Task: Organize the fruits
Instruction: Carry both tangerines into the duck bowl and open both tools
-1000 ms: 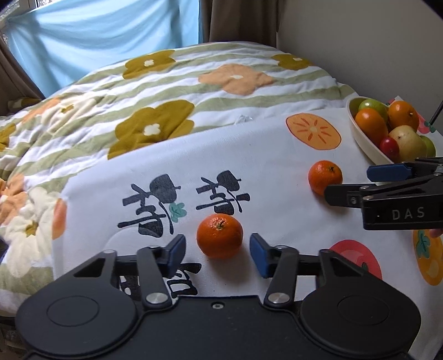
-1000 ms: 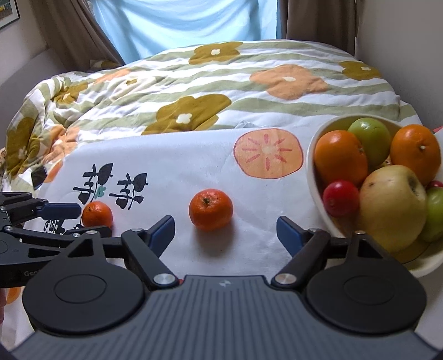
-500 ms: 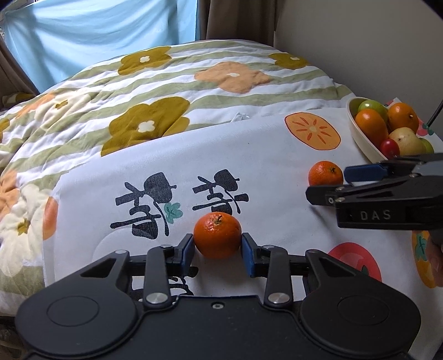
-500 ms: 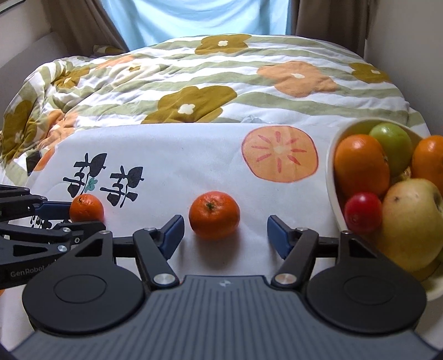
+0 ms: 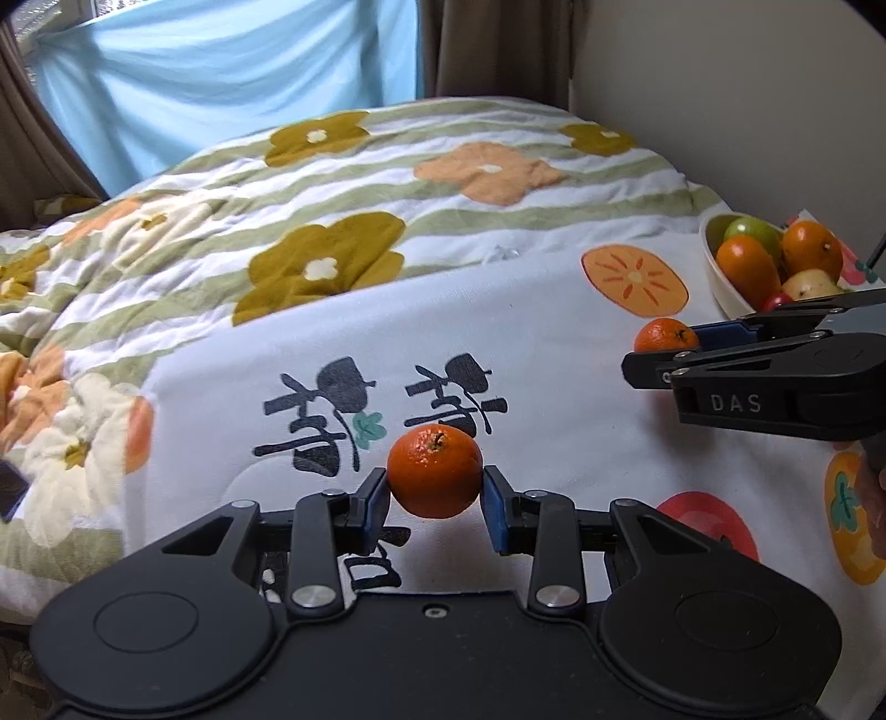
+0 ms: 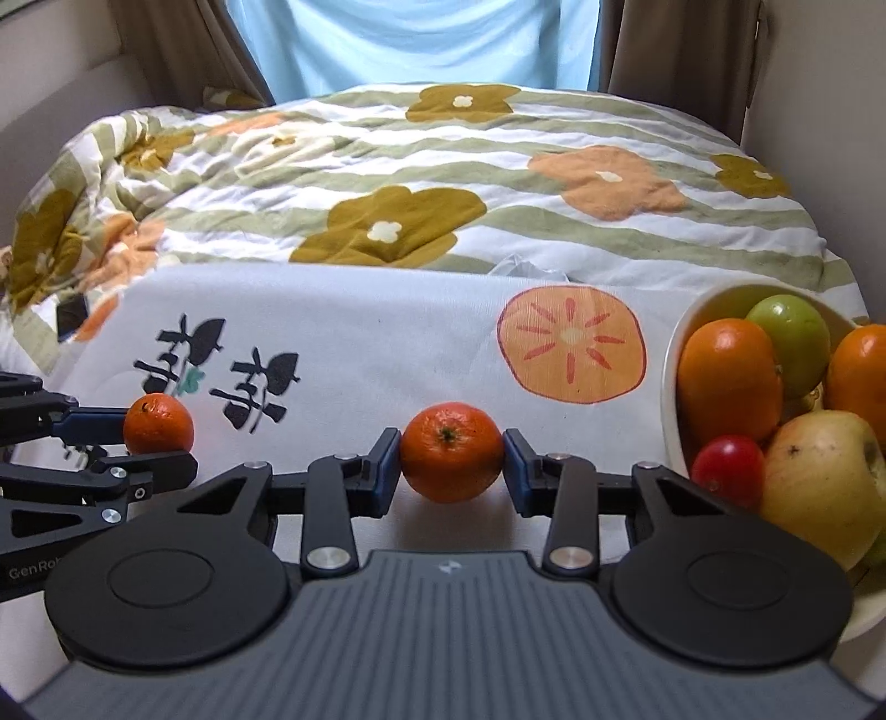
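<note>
My left gripper [image 5: 434, 501] is shut on a small tangerine [image 5: 434, 471], held just above the white printed cloth [image 5: 526, 354]. It also shows at the left of the right wrist view [image 6: 159, 423]. My right gripper [image 6: 451, 462] is shut on a second tangerine [image 6: 451, 451], which sits low over the cloth; that fruit shows in the left wrist view [image 5: 662, 336] between the right gripper's fingers. A cream fruit bowl [image 6: 678, 354] stands at the right, holding oranges, a green fruit, a red fruit and a yellow pear-like fruit.
The cloth lies on a bed with a flowered, striped quilt [image 6: 443, 166]. A wall [image 5: 720, 83] runs along the right side behind the bowl. Curtains [image 6: 415, 39] hang at the far end.
Both grippers have closed on their tangerines: the left closed first and lifted its fruit slightly, the right closed in the last half second.
</note>
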Tool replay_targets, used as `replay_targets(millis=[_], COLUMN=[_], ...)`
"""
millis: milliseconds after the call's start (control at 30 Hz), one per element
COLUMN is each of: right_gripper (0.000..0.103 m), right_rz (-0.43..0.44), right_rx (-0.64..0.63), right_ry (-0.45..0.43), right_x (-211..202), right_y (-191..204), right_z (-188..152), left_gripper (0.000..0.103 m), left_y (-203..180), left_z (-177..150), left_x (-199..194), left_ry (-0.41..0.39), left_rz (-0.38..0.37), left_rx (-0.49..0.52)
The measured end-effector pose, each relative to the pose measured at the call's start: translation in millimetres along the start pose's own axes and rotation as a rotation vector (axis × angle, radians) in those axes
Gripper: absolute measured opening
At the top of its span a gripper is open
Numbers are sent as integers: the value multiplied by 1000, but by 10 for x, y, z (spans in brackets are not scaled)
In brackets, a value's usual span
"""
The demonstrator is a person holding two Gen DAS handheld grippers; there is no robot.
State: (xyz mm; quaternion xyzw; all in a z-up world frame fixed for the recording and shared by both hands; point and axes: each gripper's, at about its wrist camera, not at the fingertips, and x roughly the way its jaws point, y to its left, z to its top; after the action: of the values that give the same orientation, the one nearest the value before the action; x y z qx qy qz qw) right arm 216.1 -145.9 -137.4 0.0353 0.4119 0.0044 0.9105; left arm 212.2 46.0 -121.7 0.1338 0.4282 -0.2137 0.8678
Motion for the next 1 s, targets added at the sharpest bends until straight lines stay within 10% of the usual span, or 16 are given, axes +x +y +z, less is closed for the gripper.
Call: replay_targets(millis=[500, 1000], right_gripper=[53, 53], right_rz=[72, 51], right_rx=[-36, 1], right_ry=[-77, -144], right_x=[-794, -1469], right_y=[-331, -1489], right_z=[48, -10], left_gripper=[39, 39], left_y=[-334, -1275], left_z=[145, 560], left_x=[-835, -1198], left_ry=[-143, -260], left_rz=[121, 106], left_rx=[-116, -86])
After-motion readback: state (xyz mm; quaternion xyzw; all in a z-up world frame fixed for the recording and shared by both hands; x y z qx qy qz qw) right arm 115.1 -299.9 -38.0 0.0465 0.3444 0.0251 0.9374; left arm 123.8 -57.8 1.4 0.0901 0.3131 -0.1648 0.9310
